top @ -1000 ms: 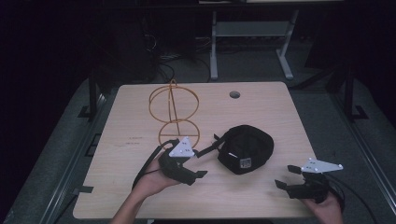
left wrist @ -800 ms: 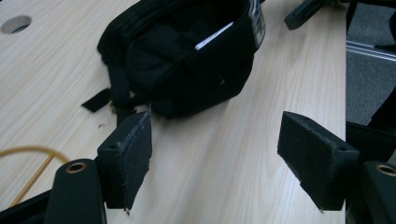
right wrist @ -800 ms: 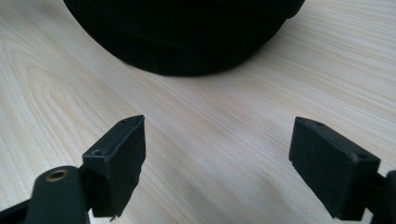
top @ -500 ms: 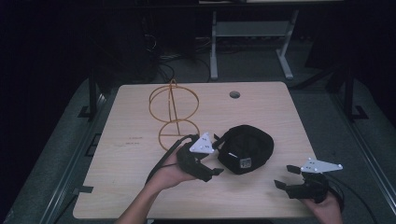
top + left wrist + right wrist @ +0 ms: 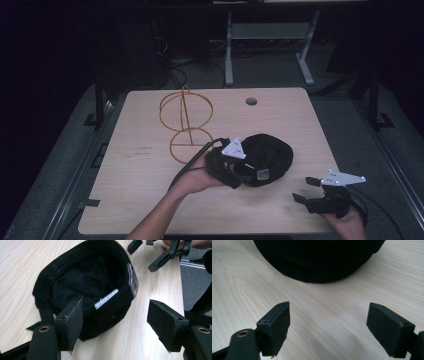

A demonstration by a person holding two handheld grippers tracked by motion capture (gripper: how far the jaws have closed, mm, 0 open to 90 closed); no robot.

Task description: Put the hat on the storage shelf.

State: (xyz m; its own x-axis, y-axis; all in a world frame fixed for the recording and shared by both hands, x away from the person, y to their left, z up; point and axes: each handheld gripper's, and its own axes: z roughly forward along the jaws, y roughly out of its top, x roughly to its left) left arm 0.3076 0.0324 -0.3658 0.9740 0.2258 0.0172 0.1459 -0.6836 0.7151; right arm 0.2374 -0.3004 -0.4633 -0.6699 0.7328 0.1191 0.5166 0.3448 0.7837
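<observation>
Showing cap (image 5: pixel 85 287) white label (image 5: pixel 106 299), unreadable.

A pale wooden table (image 5: pixel 150 200) carries a black cap (image 5: pixel 270 155) and what looks like a wire stand (image 5: pixel 186 125)

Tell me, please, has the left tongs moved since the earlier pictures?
Yes: the left tongs moved rightward, away from the wire stand, up to the black cap, jaws closing slightly.

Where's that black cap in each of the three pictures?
High view: cap right of centre on the table, beside the left claw.
Left gripper view: cap upper centre, opening facing the camera.
Right gripper view: cap along the top edge.
Shared landmark: the pale wood table.
</observation>
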